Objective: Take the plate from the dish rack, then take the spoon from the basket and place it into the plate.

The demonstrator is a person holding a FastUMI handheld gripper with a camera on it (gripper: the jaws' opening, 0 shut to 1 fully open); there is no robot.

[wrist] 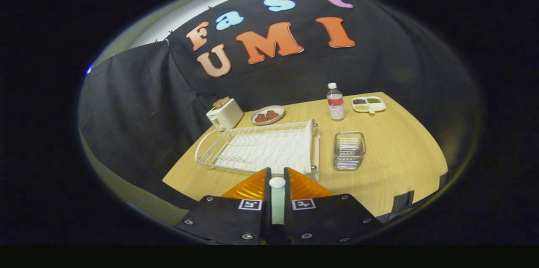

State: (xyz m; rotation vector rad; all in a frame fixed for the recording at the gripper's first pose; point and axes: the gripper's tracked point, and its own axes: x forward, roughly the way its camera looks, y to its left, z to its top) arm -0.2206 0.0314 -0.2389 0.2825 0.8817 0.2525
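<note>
Between the gripper's (pixel 277 184) fingers, nearly closed, sat a pale spoon (pixel 277 200), its rounded end poking up at the tips and both fingers pressing its handle. Just ahead lay the white dish rack (pixel 257 150), with the wire basket (pixel 349 150) beside it on the wooden table (pixel 396 163). A plate (pixel 267 115) holding brown food stood beyond the rack, near the toaster (pixel 224 113). Judging by this, the spoon-carrying step was in hand; next it would need moving over the plate and releasing

The claw (pixel 277 184) has both fingers (pixel 252 186) pressed on a spoon (pixel 277 200).
</note>
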